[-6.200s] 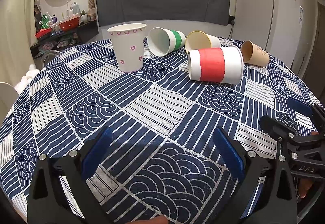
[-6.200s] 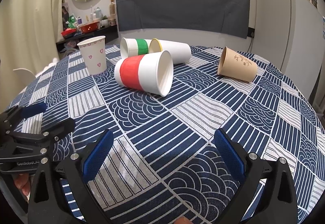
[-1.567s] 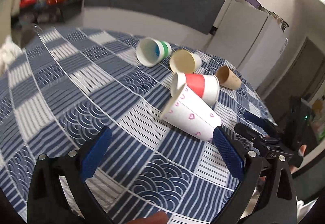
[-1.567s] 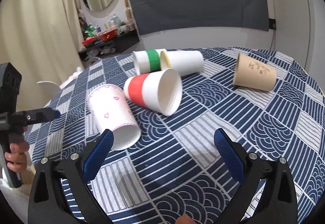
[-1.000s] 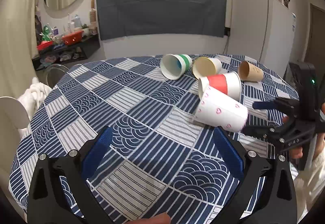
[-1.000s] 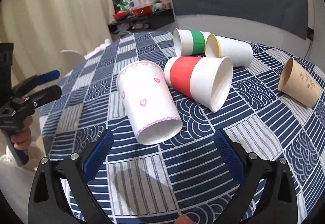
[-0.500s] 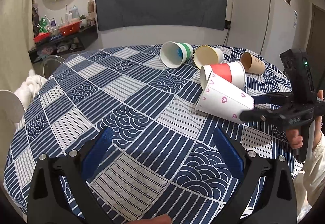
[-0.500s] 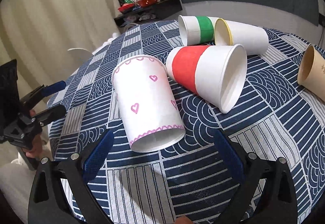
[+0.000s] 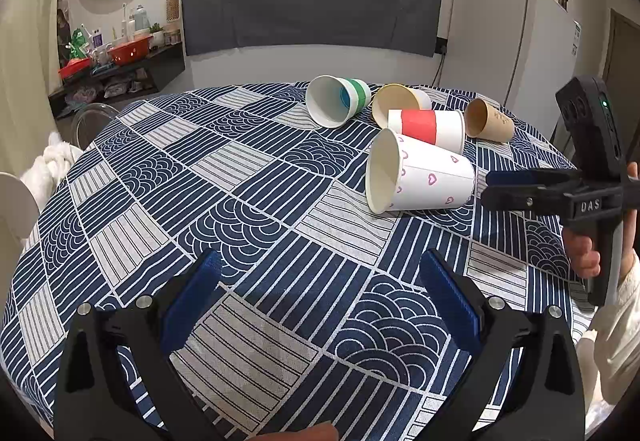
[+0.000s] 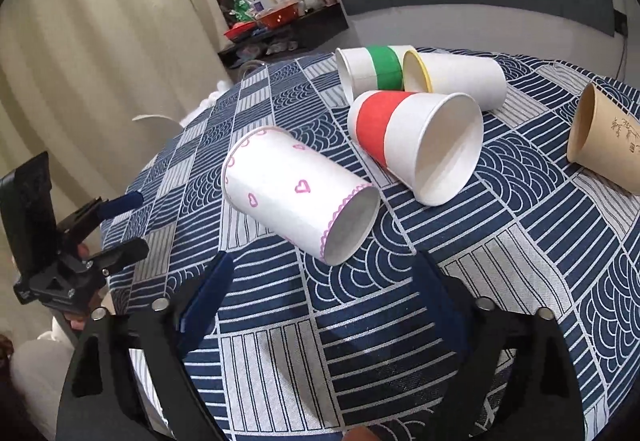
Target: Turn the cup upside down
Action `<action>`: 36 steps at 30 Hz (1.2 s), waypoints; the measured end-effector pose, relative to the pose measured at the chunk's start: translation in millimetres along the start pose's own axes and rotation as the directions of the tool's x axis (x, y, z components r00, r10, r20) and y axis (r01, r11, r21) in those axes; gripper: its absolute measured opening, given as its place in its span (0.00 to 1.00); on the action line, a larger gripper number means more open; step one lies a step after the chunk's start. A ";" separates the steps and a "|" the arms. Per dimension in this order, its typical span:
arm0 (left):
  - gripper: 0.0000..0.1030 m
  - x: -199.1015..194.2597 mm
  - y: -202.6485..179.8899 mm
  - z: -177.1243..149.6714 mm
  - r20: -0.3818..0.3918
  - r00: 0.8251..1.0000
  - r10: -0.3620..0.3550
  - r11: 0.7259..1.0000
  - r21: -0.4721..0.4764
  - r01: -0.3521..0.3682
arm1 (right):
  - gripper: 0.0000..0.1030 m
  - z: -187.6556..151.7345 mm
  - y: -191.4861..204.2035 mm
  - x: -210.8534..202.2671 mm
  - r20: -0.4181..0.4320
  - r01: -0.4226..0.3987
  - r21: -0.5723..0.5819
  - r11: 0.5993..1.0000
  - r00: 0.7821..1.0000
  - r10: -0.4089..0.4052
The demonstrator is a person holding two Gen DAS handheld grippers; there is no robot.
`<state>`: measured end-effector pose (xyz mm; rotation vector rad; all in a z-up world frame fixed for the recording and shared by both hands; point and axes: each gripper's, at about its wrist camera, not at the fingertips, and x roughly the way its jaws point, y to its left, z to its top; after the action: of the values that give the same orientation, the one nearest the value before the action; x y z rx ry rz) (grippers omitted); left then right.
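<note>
The white cup with pink hearts [image 9: 424, 177] lies on its side on the blue patterned tablecloth [image 9: 240, 209]. In the left wrist view its mouth faces left. In the right wrist view the heart cup [image 10: 296, 197] lies just ahead of the fingers, its base toward the camera. My left gripper [image 9: 320, 293] is open and empty, well short of the cup. My right gripper [image 10: 324, 297] is open and empty, its jaws wide just below the cup. The right gripper also shows in the left wrist view [image 9: 520, 187], right beside the cup's base.
Several other cups lie on their sides behind: a red-banded cup [image 10: 416, 141], a green-banded cup [image 10: 372, 69], a yellow-rimmed white cup [image 10: 456, 77] and a brown cup [image 10: 604, 145]. The left gripper shows at the table's left edge [image 10: 96, 237]. A white fridge [image 9: 512, 41] stands behind.
The heart cup, upright at first, now lies tipped on its side. The right gripper has come closer to its base; the left gripper has drawn back.
</note>
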<state>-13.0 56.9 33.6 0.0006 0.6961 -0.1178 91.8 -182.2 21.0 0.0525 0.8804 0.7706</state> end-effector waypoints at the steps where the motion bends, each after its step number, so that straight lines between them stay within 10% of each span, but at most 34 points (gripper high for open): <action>1: 0.94 -0.9 -0.5 -0.9 0.002 1.000 0.002 1.000 0.005 -0.002 | 0.85 1.4 -1.8 1.1 -0.006 0.001 -0.010 1.000 1.000 -0.001; 7: 0.94 -2.9 -2.2 -7.1 -0.004 1.000 -0.008 0.999 0.031 0.008 | 0.86 21.0 -32.2 24.5 -0.092 -0.141 0.025 0.990 0.985 0.143; 17: 0.94 4.2 0.4 -12.5 -0.017 1.000 -0.022 0.998 0.062 0.023 | 0.89 43.9 -58.8 46.1 -0.144 -0.410 0.082 0.908 0.897 0.418; 23: 0.94 6.2 0.7 -11.5 -0.016 0.999 -0.037 0.997 0.069 0.038 | 0.89 43.6 -44.0 49.2 -0.202 -0.455 0.021 0.890 0.870 0.450; 27: 0.94 5.5 -2.2 -10.7 -0.007 0.999 -0.038 0.996 0.077 0.039 | 0.59 37.4 -25.6 40.0 -0.201 -0.400 -0.102 0.911 0.905 0.375; 36: 0.94 0.8 -10.5 -8.4 0.016 0.999 -0.045 0.995 0.088 0.044 | 0.55 25.9 -7.5 -4.4 -0.170 -0.327 -0.227 0.917 0.941 0.294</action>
<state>-18.9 46.6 27.0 0.0684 0.6726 -0.1911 112.9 -183.7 38.3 -0.0879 0.9045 1.1931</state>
